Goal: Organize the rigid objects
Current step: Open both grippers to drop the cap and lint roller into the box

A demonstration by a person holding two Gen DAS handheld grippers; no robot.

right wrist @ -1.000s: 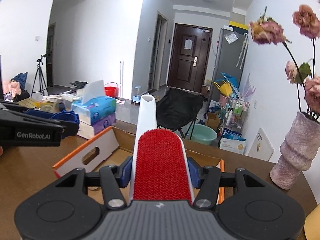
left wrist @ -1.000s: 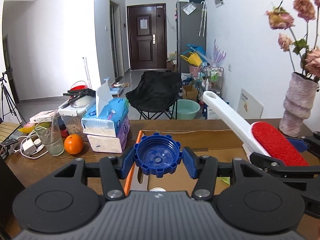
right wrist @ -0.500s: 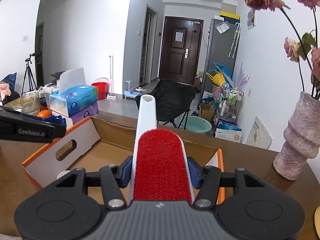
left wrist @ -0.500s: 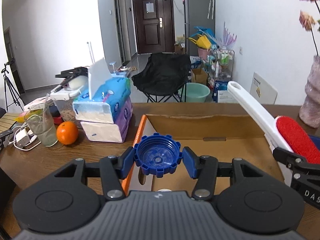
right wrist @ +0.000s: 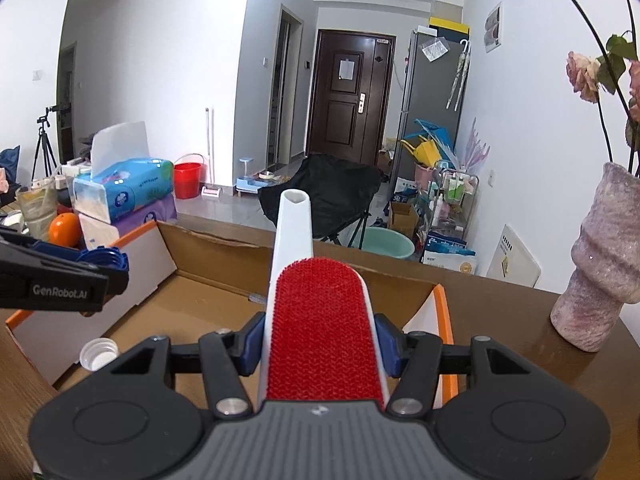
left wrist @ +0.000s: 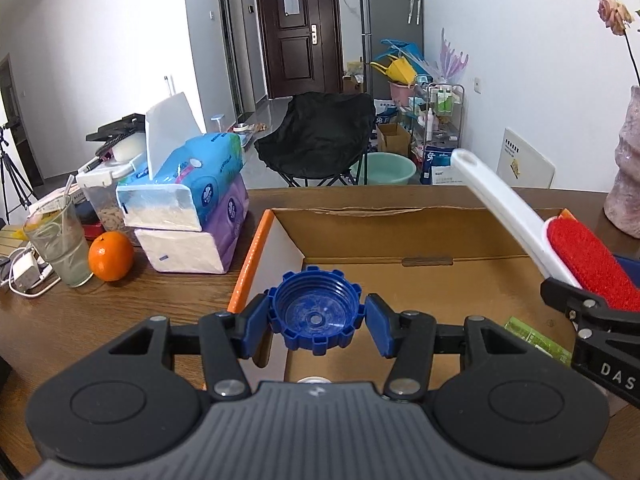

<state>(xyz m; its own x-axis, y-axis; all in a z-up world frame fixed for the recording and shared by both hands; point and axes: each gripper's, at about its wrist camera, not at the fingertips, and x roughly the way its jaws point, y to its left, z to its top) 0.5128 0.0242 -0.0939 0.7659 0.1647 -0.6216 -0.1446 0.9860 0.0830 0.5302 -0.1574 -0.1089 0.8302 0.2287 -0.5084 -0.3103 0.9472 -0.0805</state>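
Now we note both tools lower over the open cardboard box. Left hand-held gripper jaws are opening, ridged blue plastic cap between them; right hand-held gripper still clamps the red-faced white lint brush.

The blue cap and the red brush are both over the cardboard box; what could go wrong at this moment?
1. The left gripper is opening; its right pad stands off the blue cap, which may fall near the box's orange left wall and bounce out.
2. The brush's long white handle might catch on the far wall.
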